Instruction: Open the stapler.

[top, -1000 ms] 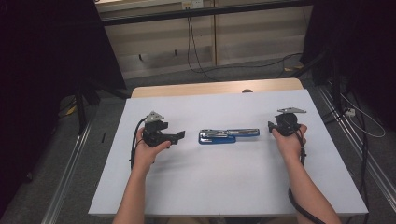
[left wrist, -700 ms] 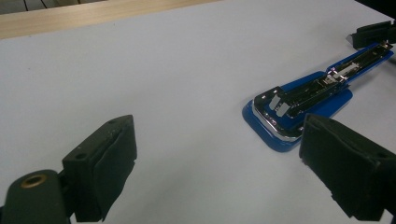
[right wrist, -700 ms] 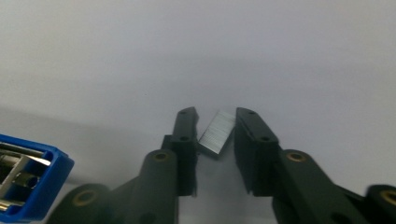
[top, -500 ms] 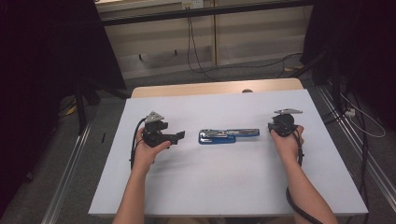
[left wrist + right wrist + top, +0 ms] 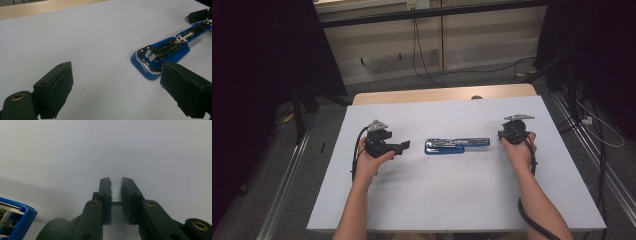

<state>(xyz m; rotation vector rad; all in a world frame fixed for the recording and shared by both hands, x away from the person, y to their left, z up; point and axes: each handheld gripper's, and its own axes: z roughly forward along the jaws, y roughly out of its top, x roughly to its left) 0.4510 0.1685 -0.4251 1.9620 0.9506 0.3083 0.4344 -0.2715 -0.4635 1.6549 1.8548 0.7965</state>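
Observation:
A blue stapler (image 5: 457, 145), swung open flat with its metal channel up, lies mid-table between the two hands; it also shows in the left gripper view (image 5: 162, 53). My left gripper (image 5: 404, 146) rests to its left, pointing at it, jaws wide open (image 5: 117, 82) and nothing between them. My right gripper (image 5: 511, 136) sits just past the stapler's right end. Its jaws have just been closing and now stand shut (image 5: 116, 187) on a short silvery strip of staples (image 5: 116, 191), just above the table. The stapler's blue corner (image 5: 12, 220) shows at the lower left.
The white tabletop (image 5: 452, 200) has bare room in front of and behind the stapler. A wooden strip (image 5: 442, 94) runs along its far edge. Cables trail from both grippers along the forearms. Floor rails run along both sides.

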